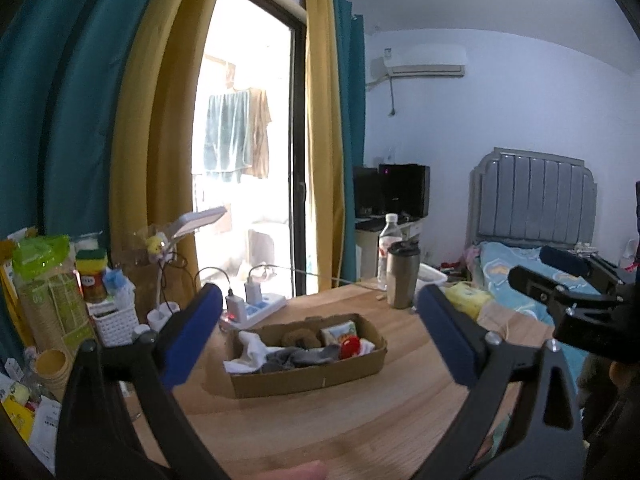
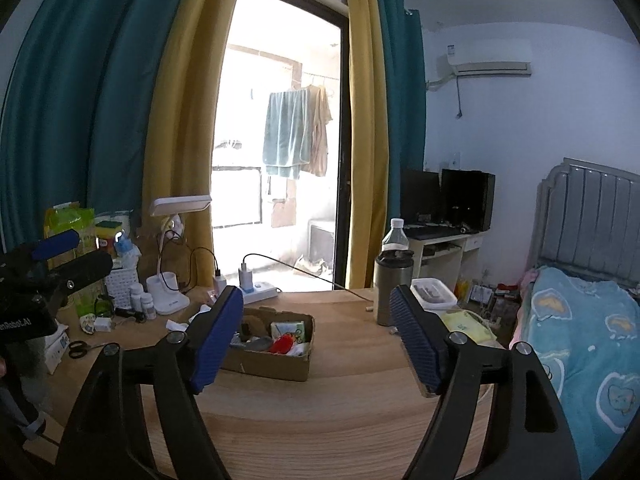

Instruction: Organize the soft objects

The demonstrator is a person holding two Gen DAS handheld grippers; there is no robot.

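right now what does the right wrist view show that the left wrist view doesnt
Only the right wrist view shows the black scissors and white pill bottles on the desk's left side. Only the left wrist view shows the stacked paper cups. Both share the cardboard box of soft things with a red item inside, the steel tumbler, the water bottle, and both open tools: left tool, right tool.

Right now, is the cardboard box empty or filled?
Filled: the cardboard box holds white cloth, grey socks and a red item.

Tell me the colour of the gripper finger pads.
Blue pads, clearest in the right wrist view.
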